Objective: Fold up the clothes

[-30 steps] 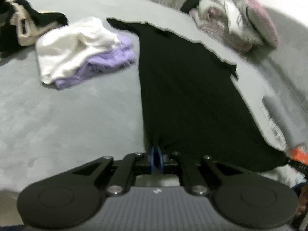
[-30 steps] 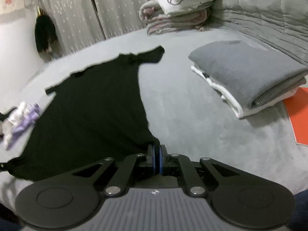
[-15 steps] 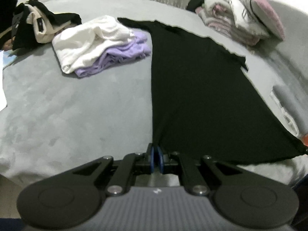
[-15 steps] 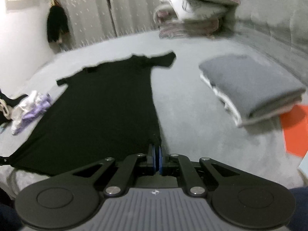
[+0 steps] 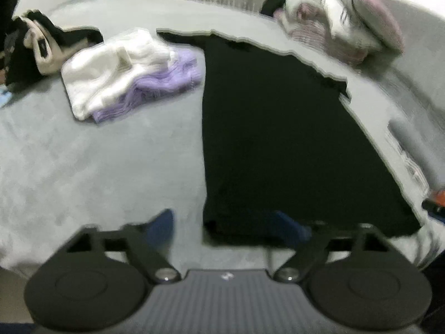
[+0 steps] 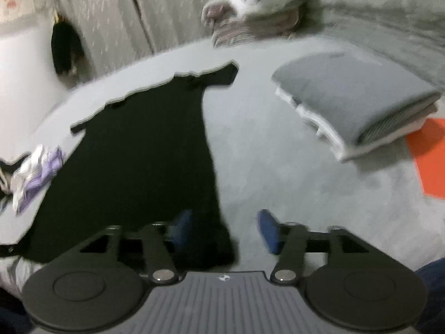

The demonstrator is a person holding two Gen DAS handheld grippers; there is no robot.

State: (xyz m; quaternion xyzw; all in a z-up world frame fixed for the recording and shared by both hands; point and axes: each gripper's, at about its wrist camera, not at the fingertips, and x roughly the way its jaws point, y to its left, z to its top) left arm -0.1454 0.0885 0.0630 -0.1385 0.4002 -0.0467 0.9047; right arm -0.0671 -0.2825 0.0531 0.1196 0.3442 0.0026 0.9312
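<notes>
Shirt [image 5: 278, 139], black, spread flat on the grey bed [image 5: 97, 167]; from my left camera it fills the centre from 12 to 5 o'clock, hem nearest me. Bed itself is the largest item, under everything I list.

Folded stack [image 6: 353, 103], grey over white, at 2 o'clock in my right view, well apart from the shirt. Bedding pile [image 6: 256, 8] at 12 o'clock there, by the curtain [image 6: 111, 14]. White-and-lilac heap [image 5: 125, 75] at 10 o'clock in my left view, just beside the shirt's sleeve; dark and beige clothes [image 5: 36, 47] further toward 9. Orange sheet [image 6: 431, 156] at 3 o'clock, right view.

My left gripper [image 5: 228, 228]: fingers spread wide, gripping nothing, the hem's left corner lying between them. My right gripper [image 6: 225, 231]: likewise wide apart and empty, over the hem's right corner. Both views are blurred.
</notes>
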